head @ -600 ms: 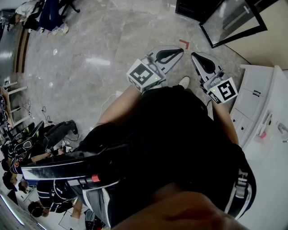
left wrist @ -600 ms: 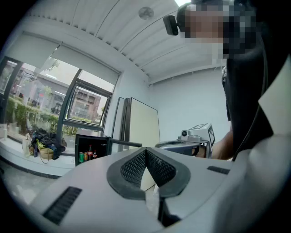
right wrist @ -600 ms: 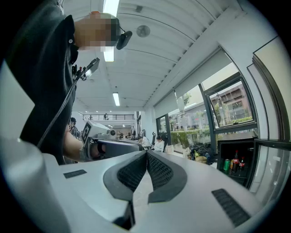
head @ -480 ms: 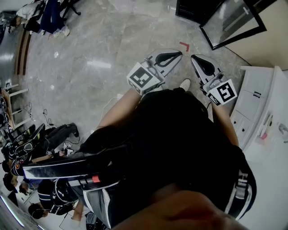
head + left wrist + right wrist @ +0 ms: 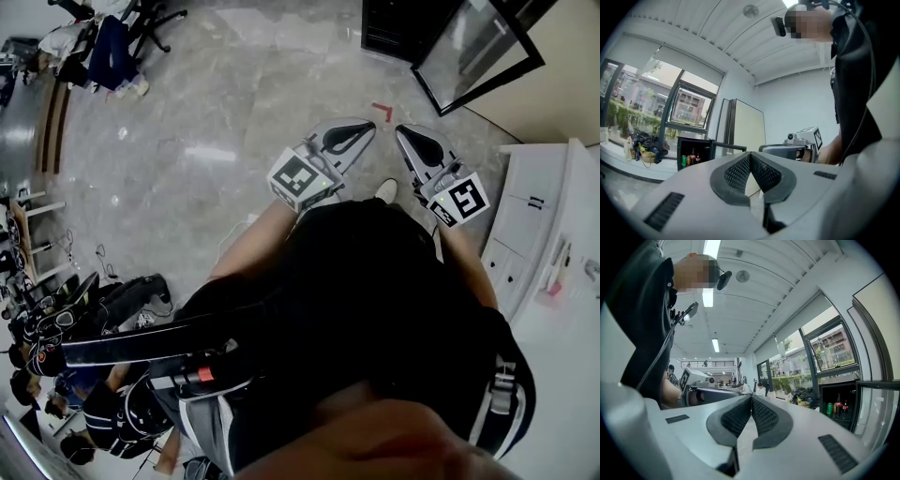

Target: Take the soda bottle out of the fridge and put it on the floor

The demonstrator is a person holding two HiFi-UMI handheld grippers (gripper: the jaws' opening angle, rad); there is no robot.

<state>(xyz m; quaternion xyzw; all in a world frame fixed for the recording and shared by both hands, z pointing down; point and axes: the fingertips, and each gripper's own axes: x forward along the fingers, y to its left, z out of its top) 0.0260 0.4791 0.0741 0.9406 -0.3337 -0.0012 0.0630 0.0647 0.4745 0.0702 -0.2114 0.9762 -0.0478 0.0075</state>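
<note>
Both grippers empty, held level, well apart from fridge (image 5: 394, 28), its glass door (image 5: 478, 42) open. Left gripper (image 5: 750, 155) had jaws pressed together on nothing; right gripper (image 5: 751, 397) likewise. Soda bottle (image 5: 837, 405) stood upright on fridge shelf beside green can (image 5: 829, 408). Likely full plastic: fairly heavy, smooth, perhaps damp; best gripped mid-body. Red label too small to read; no brand legible.

Floor (image 5: 187, 122) glossy polished stone, veined; fridge door (image 5: 473, 42) smooth glass.
</note>
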